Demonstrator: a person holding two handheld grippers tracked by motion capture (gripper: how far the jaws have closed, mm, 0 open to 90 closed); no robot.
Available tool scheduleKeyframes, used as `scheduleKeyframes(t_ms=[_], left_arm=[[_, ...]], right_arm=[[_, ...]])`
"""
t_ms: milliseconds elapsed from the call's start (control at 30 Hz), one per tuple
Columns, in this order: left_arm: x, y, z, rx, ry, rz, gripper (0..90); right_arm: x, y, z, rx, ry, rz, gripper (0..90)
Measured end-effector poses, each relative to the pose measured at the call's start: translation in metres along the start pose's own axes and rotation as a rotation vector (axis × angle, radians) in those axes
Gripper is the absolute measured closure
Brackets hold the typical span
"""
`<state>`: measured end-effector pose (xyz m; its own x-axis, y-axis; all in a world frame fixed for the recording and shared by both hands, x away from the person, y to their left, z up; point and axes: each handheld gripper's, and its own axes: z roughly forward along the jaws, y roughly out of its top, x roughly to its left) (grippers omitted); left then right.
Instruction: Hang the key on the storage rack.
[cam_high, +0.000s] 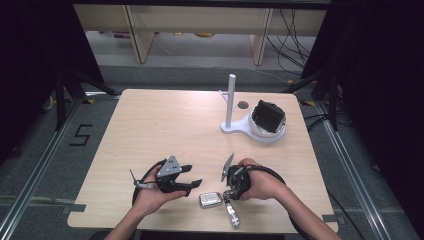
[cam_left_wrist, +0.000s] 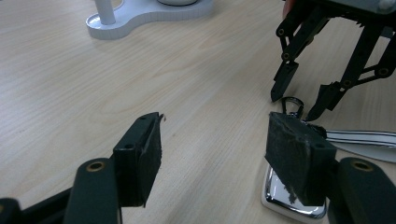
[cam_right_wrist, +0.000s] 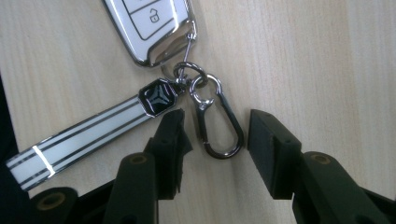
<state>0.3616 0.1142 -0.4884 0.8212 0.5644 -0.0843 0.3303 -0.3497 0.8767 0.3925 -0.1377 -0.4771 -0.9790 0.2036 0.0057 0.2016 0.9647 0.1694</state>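
Note:
A white car key fob (cam_right_wrist: 149, 28) with a chrome rim lies on the wooden table (cam_high: 165, 125) near its front edge. A white striped strap (cam_right_wrist: 84, 137) and a dark carabiner clip (cam_right_wrist: 219, 126) hang from its ring. My right gripper (cam_right_wrist: 218, 123) points down at the table and is open, one jaw on each side of the carabiner without pressing on it. My left gripper (cam_left_wrist: 215, 135) is open and held level just left of the fob (cam_left_wrist: 280, 198), with nothing between its pads. In the high view the fob (cam_high: 210, 200) lies between the left gripper (cam_high: 196, 185) and the right gripper (cam_high: 228, 192).
A white stand (cam_high: 240, 127) with an upright post (cam_high: 230, 100) sits at the table's back right. Its round bowl holds a black object (cam_high: 268, 116). A small grey disc (cam_high: 242, 105) lies beside the post. Bare wood stretches across the left and middle of the table.

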Motion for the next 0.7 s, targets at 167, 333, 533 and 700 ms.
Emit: scheduleKeyframes(t_ms=[167, 333, 533, 700], left_arm=[[-0.0002, -0.0001, 0.0005, 0.0, -0.006, 0.0, 35.4], [0.0003, 0.0003, 0.0003, 0.0, -0.005, 0.001, 35.4], [-0.0009, -0.0001, 0.002, 0.004, -0.013, 0.003, 35.4], [-0.0024, -0.0003, 0.0021, 0.01, -0.01, 0.003, 35.5]], right_arm=[[0.0016, 0.0038, 0.0005, 0.022, -0.022, -0.029, 61.1], [0.0073, 0.0069, 0.0004, 0.032, -0.02, -0.036, 69.1], [0.007, 0.0065, 0.0003, 0.026, -0.017, -0.065, 70.8], [0.0057, 0.0042, -0.0012, 0.03, 0.008, -0.032, 70.9]])
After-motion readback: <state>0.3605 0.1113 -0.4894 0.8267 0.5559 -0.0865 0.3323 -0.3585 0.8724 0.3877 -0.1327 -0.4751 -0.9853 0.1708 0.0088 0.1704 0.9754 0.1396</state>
